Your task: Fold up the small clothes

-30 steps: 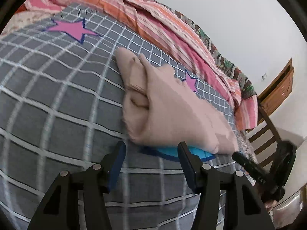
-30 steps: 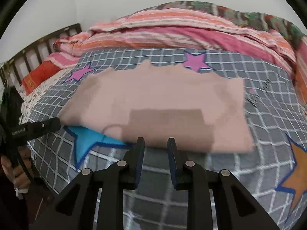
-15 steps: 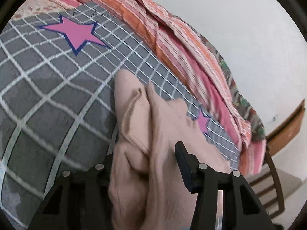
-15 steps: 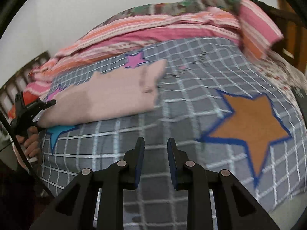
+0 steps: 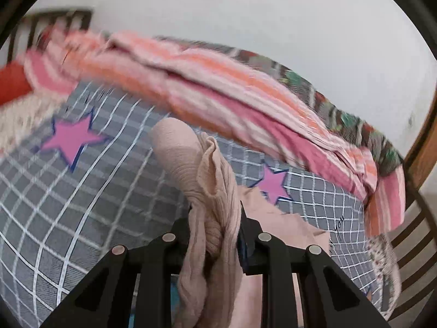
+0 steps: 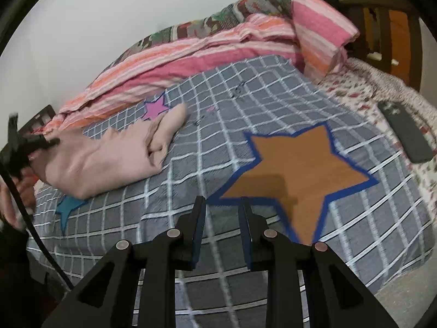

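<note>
Both jaws: left gripper [image 5: 215, 218] pinches garment [image 5: 191, 164], tips hidden | right gripper [image 6: 221, 218] spread

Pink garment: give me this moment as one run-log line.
left gripper: shut on pink garment | right gripper: open, holding nothing, over orange star | garment partly folded on grid bedspread

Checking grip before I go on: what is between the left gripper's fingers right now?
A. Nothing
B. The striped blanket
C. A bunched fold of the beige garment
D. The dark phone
C: in the left wrist view the left gripper is closed on a bunched fold of the beige garment, which runs up between its fingers.
</note>
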Motion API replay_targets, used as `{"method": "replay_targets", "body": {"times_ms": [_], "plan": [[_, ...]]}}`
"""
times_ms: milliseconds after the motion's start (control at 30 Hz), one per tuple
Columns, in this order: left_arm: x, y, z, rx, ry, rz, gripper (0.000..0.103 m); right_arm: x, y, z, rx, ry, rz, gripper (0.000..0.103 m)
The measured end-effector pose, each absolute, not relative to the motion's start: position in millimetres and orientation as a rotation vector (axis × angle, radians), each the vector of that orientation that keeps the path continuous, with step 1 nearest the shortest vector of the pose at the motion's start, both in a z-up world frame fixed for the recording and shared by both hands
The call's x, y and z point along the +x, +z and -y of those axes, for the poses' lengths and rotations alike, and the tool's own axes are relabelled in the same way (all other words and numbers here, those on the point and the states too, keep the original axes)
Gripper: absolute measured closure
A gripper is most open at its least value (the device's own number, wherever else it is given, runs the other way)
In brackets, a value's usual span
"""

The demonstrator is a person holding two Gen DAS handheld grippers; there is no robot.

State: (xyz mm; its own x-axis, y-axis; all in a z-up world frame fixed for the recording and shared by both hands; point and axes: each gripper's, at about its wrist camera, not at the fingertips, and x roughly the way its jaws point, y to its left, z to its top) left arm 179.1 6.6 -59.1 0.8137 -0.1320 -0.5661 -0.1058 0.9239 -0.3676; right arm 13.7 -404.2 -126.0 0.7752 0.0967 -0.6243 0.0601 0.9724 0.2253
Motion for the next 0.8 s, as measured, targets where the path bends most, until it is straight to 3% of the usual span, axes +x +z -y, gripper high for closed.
{"method": "replay_targets", "body": {"times_ms": [200, 400, 467, 600, 800], "plan": [[190.3, -34.2, 105.3, -0.241, -0.05, -0.639, 0.081, 8.9, -121.6, 426.8, 0.237, -0.044, -0.679, 0.079], [196.8, -96.6, 215.8, -0.118, -0.173, -0.759, 0.08, 0.6, -122.7, 441.4, 0.26, -0.087, -0.693, 0.079], [195.0, -118.6, 234.4, -0.067, -0.214, -0.795, 0.073, -2.7, -122.6, 442.2, 0.252, -0.092, -0.698, 0.079], [174.0, -106.9, 219.4, -0.117, -0.451, -0.728, 0.045, -4.9, -121.0, 440.6, 0.228, -0.087, -0.708, 0.079], [152.0, -73.5, 132.5, -0.322, -0.557, -0.665, 0.043, 20.3, -105.1, 416.3, 0.204, 0.016, -0.678, 0.076]]}}
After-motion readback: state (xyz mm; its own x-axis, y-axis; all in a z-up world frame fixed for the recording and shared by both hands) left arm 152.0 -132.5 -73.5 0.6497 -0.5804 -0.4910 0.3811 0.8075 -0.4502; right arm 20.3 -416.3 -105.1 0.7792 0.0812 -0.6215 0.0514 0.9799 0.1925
